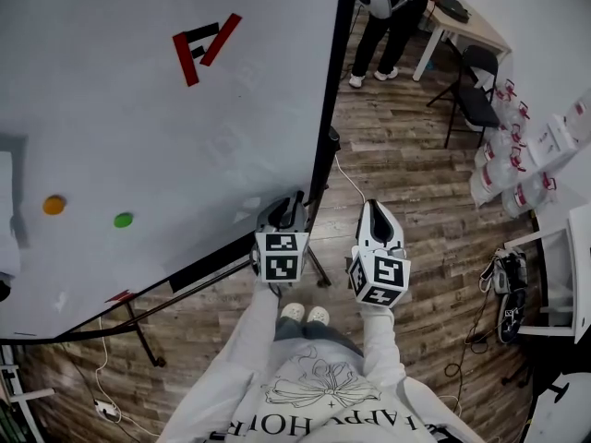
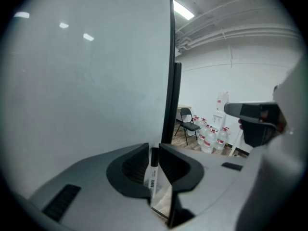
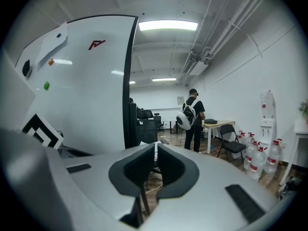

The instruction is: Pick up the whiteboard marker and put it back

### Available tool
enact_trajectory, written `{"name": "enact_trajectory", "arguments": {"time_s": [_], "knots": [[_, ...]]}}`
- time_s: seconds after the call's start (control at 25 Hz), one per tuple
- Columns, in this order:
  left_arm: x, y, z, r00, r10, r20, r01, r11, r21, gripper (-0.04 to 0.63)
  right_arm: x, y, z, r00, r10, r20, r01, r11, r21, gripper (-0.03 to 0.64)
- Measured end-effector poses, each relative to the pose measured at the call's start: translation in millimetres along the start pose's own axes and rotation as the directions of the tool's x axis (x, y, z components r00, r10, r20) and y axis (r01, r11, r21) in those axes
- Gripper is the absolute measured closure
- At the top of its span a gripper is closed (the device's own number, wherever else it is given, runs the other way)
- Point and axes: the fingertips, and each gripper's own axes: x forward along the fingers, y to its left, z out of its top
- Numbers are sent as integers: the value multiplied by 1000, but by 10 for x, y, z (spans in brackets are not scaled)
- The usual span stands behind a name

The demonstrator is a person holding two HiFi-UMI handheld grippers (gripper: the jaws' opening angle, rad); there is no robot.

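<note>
The whiteboard marker (image 2: 152, 173), white with a black cap, stands upright between the pads of my left gripper (image 2: 154, 153), which is shut on it. In the head view the left gripper (image 1: 295, 201) sits at the lower right corner of the whiteboard (image 1: 138, 109), just above its dark tray ledge (image 1: 212, 264). The marker itself is hard to make out there. My right gripper (image 1: 372, 209) hovers beside it over the wooden floor, past the board's black edge (image 1: 325, 109). Its jaws (image 3: 155, 153) are shut with nothing between them.
An orange magnet (image 1: 54, 205) and a green magnet (image 1: 123, 220) stick to the board. The board's stand legs (image 1: 138, 335) and a cable (image 1: 102, 404) lie below. A person (image 1: 388, 17), a table (image 1: 471, 26), a folding chair (image 1: 471, 90) and water bottles (image 1: 503, 155) stand at right.
</note>
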Motion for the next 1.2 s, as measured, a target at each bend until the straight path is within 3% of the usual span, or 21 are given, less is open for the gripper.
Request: {"name": "enact_trajectory", "arguments": {"time_s": [0.24, 0.6, 1.2], "knots": [[-345, -30, 420, 992, 6, 130, -5, 1000, -6, 571, -58, 142, 126, 999, 30, 31, -30, 1000, -5, 611], [-833, -77, 945, 952, 5, 306, -9, 1000, 11, 586, -156, 328, 374, 994, 68, 83, -67, 998, -15, 611], [-1072, -69, 1017, 933, 11, 359, -22, 999, 26, 588, -314, 292, 521, 990, 62, 123, -61, 998, -16, 611]]}}
